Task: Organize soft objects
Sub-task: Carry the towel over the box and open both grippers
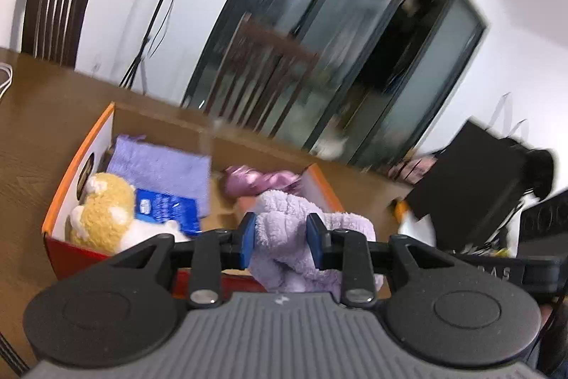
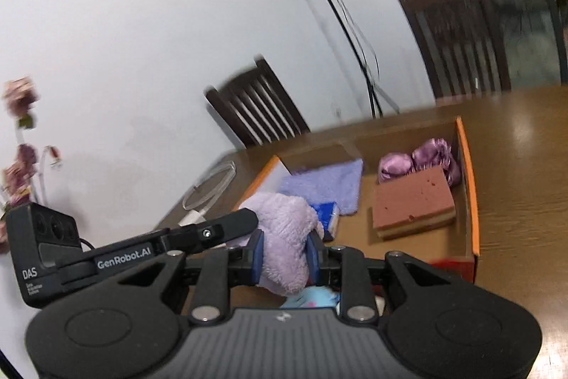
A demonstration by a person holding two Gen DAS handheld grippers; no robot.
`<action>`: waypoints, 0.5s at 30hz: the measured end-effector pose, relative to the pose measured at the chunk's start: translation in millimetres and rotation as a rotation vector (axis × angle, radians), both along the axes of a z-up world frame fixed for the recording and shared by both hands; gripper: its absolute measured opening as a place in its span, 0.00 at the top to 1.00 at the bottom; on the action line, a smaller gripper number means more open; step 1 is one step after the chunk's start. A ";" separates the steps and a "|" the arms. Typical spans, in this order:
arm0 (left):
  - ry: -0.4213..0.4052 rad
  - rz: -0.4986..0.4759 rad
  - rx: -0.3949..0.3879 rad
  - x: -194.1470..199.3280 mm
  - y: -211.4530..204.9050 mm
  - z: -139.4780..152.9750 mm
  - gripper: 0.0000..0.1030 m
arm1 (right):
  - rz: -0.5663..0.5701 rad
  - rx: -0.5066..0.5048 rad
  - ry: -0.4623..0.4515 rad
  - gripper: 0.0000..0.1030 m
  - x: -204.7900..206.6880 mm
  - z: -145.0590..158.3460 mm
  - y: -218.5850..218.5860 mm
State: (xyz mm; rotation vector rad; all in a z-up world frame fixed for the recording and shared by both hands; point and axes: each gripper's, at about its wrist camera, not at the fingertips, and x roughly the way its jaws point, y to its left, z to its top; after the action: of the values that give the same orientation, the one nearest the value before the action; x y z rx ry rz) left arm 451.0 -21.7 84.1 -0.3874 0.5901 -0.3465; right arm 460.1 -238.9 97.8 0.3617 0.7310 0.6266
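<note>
Lavender fleece cloth [image 1: 284,237] is pinched between both sets of fingers, left gripper [image 1: 282,238] and right gripper [image 2: 283,258], with the orange-rimmed box [image 2: 468,173] just beyond them on the tabletop [image 2: 525,144].

Grippers: two, the left gripper [image 1: 281,238] and the right gripper [image 2: 284,258], each with a pair of blue pads.
Fluffy lilac towels: one [image 1: 301,247], clamped between both pairs of pads.
Cardboard boxes: one [image 1: 76,162], orange-rimmed, just ahead of the grippers.
Flat purple cloths: one [image 2: 325,185], in the box beyond the right gripper.
Yellow plush toys: one [image 1: 103,212], left of the left gripper.
Blue packets: one [image 1: 167,208].
Shiny purple satin bundles: two lumps were visible [image 2: 415,162], though they may be one item.
Brown sponge blocks: one [image 2: 411,205].
Dark wooden chairs: two [image 1: 56,9] [image 1: 262,73].
Tables: one [image 2: 522,166].
</note>
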 end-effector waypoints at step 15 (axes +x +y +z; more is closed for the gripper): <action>0.181 0.005 0.145 63.7 -0.2 -60.4 0.70 | 0.044 -0.207 0.217 0.74 92.8 -72.5 40.1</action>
State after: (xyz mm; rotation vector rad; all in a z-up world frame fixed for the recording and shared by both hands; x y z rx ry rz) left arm 514.7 -21.9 23.8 -0.2823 0.7863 -0.2638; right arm 552.9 -198.8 25.4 0.2247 1.0048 0.5522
